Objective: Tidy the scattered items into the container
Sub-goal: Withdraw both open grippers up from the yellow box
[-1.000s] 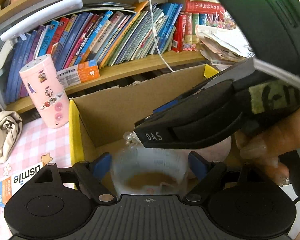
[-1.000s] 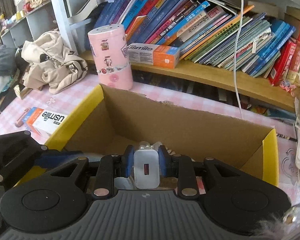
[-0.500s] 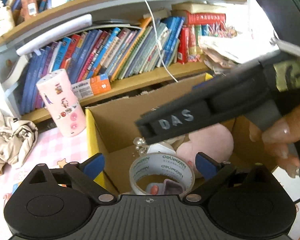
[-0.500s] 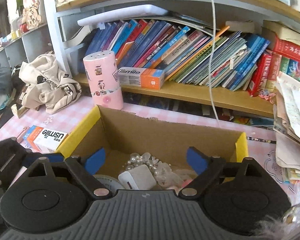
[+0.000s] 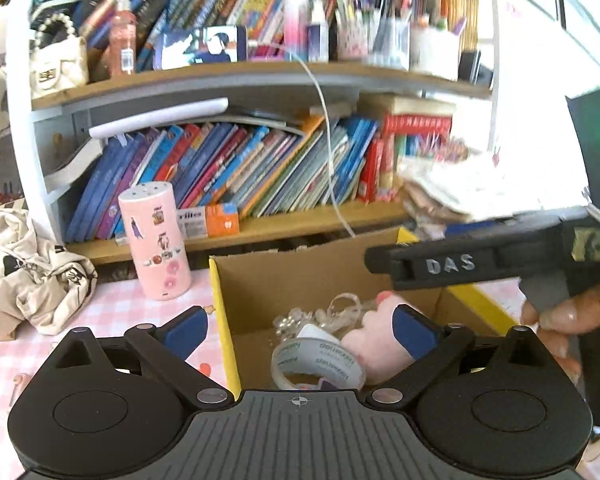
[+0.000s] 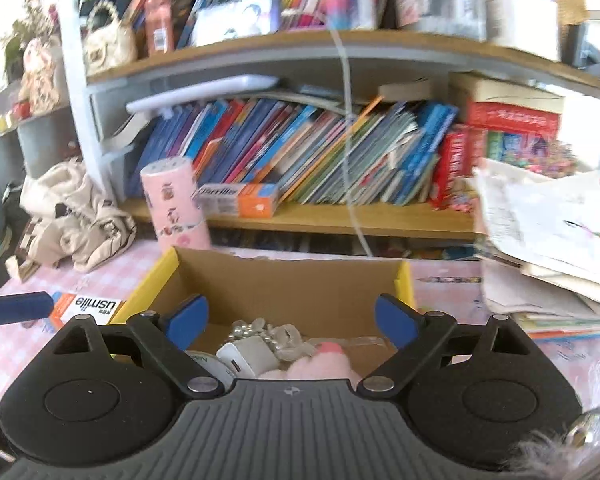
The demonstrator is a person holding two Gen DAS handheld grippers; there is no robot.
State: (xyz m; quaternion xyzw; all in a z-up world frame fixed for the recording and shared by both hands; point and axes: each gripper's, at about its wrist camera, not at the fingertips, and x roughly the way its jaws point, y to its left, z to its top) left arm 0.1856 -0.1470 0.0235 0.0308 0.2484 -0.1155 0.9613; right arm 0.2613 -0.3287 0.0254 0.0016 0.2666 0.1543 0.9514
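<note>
A cardboard box (image 5: 284,276) with yellow flaps stands on the pink checked table. Inside lie a clear tape roll (image 5: 320,360), a pink plush toy (image 5: 376,344), a bead string (image 5: 300,316) and a white charger (image 6: 246,354). My left gripper (image 5: 300,328) hangs open above the box's near left corner, nothing between its fingers. My right gripper (image 6: 290,320) is open too, raised over the box's near edge (image 6: 292,272). Seen from the left wrist, the right gripper's black body (image 5: 460,264) crosses over the box's right side, held by a hand (image 5: 568,316).
A pink sticker-covered canister (image 5: 156,240) stands behind the box's left corner. A cream cloth bag (image 5: 28,272) lies at far left. An orange usmile carton (image 6: 88,306) lies left of the box. Bookshelves (image 6: 300,152) rise behind; loose papers (image 6: 548,220) pile at right.
Both grippers have opened and lifted back from the box. The tape roll left my left gripper and the white charger left my right; both now lie in the box.
</note>
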